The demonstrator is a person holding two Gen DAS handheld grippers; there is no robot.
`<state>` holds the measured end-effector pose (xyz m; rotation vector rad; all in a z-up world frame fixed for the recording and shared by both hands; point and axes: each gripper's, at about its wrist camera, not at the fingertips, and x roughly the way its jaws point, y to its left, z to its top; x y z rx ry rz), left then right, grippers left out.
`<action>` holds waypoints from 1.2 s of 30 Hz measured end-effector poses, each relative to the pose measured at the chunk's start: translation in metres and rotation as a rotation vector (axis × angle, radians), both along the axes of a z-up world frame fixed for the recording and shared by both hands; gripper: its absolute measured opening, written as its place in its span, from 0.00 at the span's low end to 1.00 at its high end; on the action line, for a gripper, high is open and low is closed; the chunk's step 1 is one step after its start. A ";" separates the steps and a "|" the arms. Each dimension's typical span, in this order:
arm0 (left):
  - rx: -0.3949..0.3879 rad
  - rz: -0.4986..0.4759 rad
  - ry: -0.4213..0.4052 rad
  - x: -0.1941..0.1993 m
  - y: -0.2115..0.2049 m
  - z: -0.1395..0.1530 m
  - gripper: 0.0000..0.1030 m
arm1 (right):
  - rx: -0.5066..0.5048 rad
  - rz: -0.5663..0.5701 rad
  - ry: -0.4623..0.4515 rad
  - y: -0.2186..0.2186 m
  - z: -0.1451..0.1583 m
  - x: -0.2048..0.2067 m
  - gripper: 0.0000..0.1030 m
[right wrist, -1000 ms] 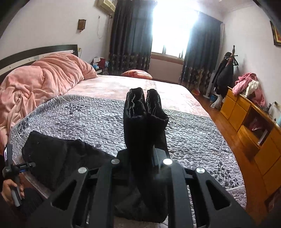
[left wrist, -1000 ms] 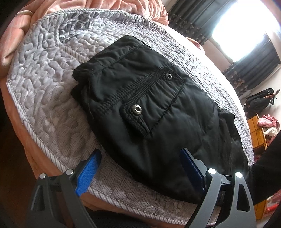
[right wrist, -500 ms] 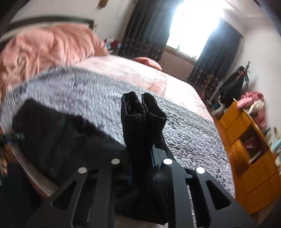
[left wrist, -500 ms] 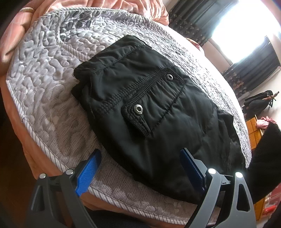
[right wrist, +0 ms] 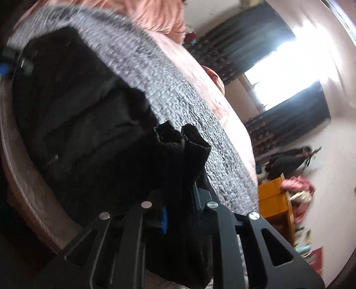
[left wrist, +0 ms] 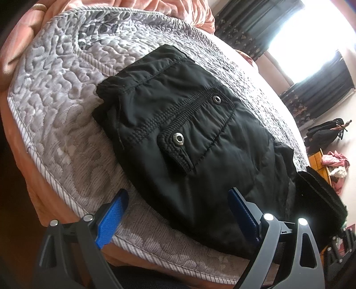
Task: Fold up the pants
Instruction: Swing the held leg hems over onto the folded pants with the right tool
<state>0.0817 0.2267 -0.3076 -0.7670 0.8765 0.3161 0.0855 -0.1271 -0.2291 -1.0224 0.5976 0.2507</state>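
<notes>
1. One pair of black pants (left wrist: 191, 142) lies on the grey quilted bedspread (left wrist: 57, 93), straight ahead of the left gripper (left wrist: 176, 207) and partly between its two blue pads (left wrist: 112, 213).
2. Two metal snaps show on the pants in the left wrist view: one snap (left wrist: 179, 138) on a pocket flap ahead of the gripper, a second snap (left wrist: 216, 99) farther away along a stitched seam.
3. The left gripper's jaws stand spread wide; neither pad presses on the cloth, and the left pad hangs over bare bedspread near the bed's edge.
4. One right gripper (right wrist: 179, 211) has its jaws drawn nearly together, pinching a bunch of the pants' fabric.
5. Two leg ends (right wrist: 182, 137) stick up side by side just beyond the right gripper's fingers, above the bedspread.
6. To the left of the right gripper, the rest of the pants lies flat and dark on the bed; the view is blurred there.
7. One pink quilt (left wrist: 187, 9) is heaped beyond the bedspread, far ahead of the left gripper.
8. Two dark curtains (right wrist: 273, 80) flank one bright window (right wrist: 287, 73), ahead and to the right of the right gripper.
9. One yellow cabinet (right wrist: 270, 195) stands to the right, beside the bed.
</notes>
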 end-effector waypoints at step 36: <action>-0.029 0.012 -0.018 -0.010 0.006 -0.001 0.88 | 0.036 0.154 0.292 0.013 -0.050 0.013 0.14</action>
